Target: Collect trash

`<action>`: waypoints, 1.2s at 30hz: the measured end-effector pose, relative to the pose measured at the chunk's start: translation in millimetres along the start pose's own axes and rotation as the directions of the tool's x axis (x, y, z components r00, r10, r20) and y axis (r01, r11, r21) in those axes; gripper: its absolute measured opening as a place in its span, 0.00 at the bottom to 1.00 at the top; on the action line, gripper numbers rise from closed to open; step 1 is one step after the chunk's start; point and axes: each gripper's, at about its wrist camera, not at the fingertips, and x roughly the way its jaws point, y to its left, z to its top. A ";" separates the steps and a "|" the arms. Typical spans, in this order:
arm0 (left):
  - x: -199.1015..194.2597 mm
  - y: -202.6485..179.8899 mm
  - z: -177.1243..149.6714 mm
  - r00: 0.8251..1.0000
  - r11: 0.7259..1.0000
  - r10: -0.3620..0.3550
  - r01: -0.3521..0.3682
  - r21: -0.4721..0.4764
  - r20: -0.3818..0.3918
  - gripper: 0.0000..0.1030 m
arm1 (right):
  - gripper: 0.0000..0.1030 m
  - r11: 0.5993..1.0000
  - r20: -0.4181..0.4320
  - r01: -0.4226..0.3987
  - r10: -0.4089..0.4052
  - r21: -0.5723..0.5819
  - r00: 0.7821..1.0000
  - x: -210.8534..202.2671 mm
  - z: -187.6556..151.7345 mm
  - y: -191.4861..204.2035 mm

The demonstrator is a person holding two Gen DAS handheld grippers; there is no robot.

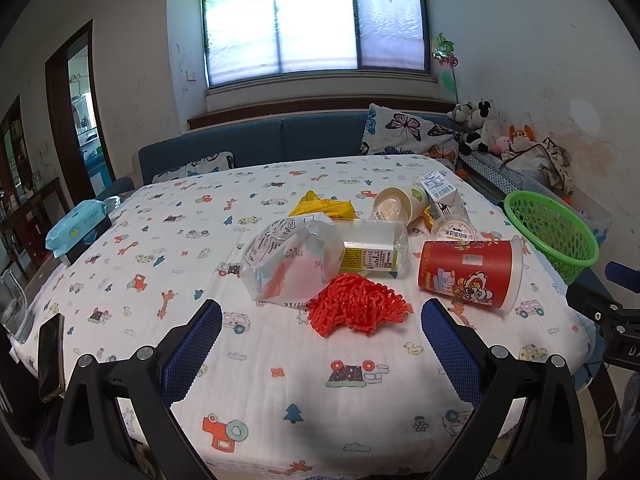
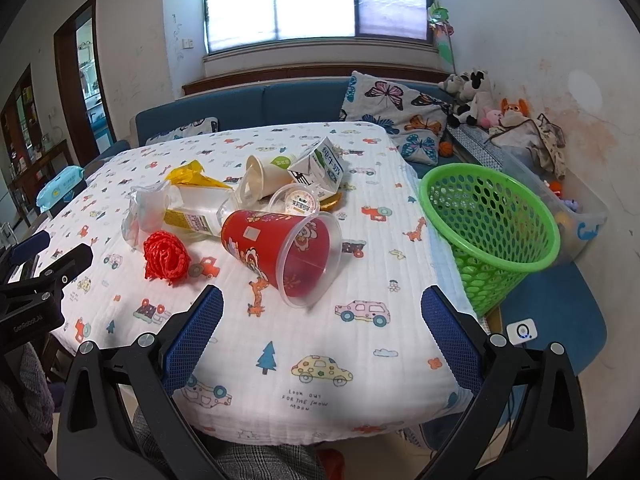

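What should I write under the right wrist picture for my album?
Open right gripper faces a tipped red cup, red net and other trash on the table, green basket at its right edge.

two cups (image 2: 280, 252), one carton (image 2: 320, 168), one basket (image 2: 492, 216)

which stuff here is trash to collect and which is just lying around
For the job: red cup, red net, clear bottle, plastic bag, yellow wrapper, paper cup, milk carton, small tub, green basket.

Lying about: wipes pack, phone.
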 end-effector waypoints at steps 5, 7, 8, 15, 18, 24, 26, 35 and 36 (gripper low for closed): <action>0.4 0.1 0.2 1.000 1.000 0.001 -0.001 0.000 -0.001 0.94 | 0.95 1.000 0.001 -0.003 0.003 0.002 1.000 0.5 0.6 -1.4; 0.5 0.1 0.0 1.000 1.000 0.000 0.000 0.000 -0.001 0.94 | 0.95 1.000 -0.001 -0.004 0.004 0.004 1.000 0.6 0.7 -1.4; 0.4 0.1 0.2 1.000 1.000 0.000 0.000 0.001 0.000 0.94 | 0.95 1.000 -0.002 -0.005 0.005 0.004 1.000 0.7 0.7 -1.1; 0.8 0.6 0.3 1.000 1.000 -0.001 0.001 0.000 -0.001 0.94 | 0.95 1.000 -0.001 -0.010 0.010 0.004 1.000 0.4 1.6 -1.3; 0.6 0.6 0.5 1.000 1.000 0.000 0.000 -0.001 -0.002 0.94 | 0.95 1.000 -0.002 -0.011 0.011 0.003 1.000 0.3 2.0 -1.8; 1.9 1.4 1.0 1.000 1.000 0.001 -0.001 -0.003 -0.003 0.94 | 0.95 1.000 0.000 -0.010 0.010 0.004 1.000 0.9 2.7 -1.4; 1.7 1.6 0.9 1.000 1.000 0.002 -0.002 -0.001 -0.002 0.94 | 0.95 1.000 0.000 -0.010 0.010 0.003 1.000 0.8 2.4 -1.4; 1.7 1.5 0.8 1.000 1.000 0.001 -0.001 -0.002 -0.003 0.94 | 0.95 1.000 -0.006 -0.014 0.014 0.003 1.000 3.2 4.1 -1.9; 1.9 1.6 0.8 1.000 1.000 0.001 -0.001 -0.002 -0.003 0.94 | 0.95 1.000 -0.006 -0.014 0.014 0.002 1.000 3.3 4.0 -1.7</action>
